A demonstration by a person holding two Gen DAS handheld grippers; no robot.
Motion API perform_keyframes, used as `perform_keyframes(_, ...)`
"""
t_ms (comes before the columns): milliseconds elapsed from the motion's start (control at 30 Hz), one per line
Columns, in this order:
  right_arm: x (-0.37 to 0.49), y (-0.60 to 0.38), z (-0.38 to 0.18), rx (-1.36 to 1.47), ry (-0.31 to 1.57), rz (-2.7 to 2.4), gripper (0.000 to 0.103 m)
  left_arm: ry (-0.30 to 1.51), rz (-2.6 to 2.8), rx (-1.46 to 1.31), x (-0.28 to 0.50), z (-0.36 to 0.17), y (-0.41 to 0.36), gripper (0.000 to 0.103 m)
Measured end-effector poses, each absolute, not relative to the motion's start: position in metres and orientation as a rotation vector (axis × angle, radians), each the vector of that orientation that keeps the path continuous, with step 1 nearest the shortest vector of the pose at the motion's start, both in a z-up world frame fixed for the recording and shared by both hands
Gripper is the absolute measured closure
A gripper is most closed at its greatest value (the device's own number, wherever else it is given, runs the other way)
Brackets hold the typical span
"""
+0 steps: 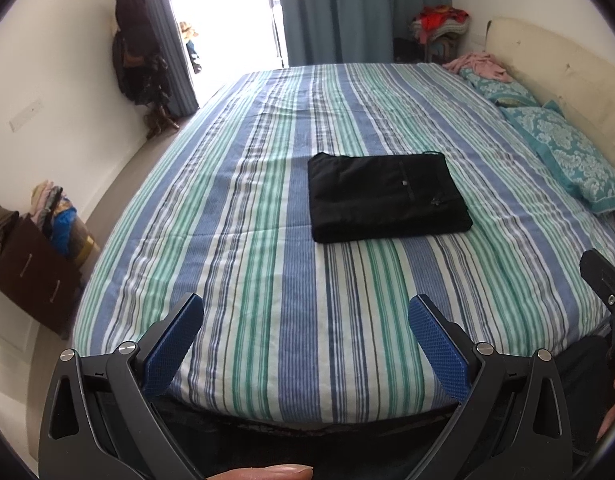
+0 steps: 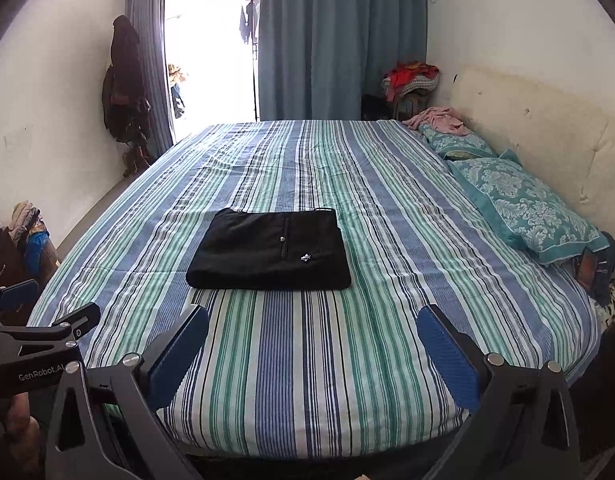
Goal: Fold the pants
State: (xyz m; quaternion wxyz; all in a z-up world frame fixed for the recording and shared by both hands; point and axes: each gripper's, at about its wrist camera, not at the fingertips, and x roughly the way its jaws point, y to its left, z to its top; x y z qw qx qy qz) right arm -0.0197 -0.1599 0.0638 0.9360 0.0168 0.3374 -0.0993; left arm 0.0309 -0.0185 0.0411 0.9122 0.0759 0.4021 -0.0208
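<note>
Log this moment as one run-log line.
pants: folded, flat on bed | left tongs: open, empty, apart from pants | right tongs: open, empty | stage: fold looks done

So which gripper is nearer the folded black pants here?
Right, slightly, as far as the views show. The right gripper hovers open just short of the pants, almost in line. The left gripper hovers open farther back and to their left.

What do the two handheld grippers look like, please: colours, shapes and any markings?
Both look alike. The left gripper and the right gripper each have black, angular frames with triangular cut-outs, round silver pivot bolts, and two flat fingers faced with blue textured pads. In the right wrist view, white lettering reading "GenRobot.AI" marks the left gripper's black body. No cables or sleeves are visible.
</note>
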Motion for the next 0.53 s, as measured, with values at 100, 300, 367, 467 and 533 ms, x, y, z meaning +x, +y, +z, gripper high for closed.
perform_keyframes(100,-0.0201,-0.1587,0.0634,0.032,0.689,-0.202,0.0,0.825,-0.035,0.161,0.0308,0.0412,-0.0189,0.001)
perform_keyframes(300,-0.0202,-0.1574,0.0637,0.019,0.687,-0.206,0.0,0.824,-0.034,0.161,0.0318,0.0409,-0.0188,0.001)
perform_keyframes(367,-0.0205,-0.1571,0.0636,0.018,0.687,-0.206,0.0,0.825,-0.035,0.162,0.0319,0.0407,-0.0195,0.001)
perform_keyframes(467,-0.0202,-0.1568,0.0634,0.016,0.687,-0.207,0.0,0.809,-0.049,0.152,0.0293,0.0416,-0.0193,0.001)
perform_keyframes(533,-0.0202,-0.1564,0.0632,0.017,0.686,-0.204,0.0,0.803,-0.043,0.158,0.0282,0.0421,-0.0208,0.001)
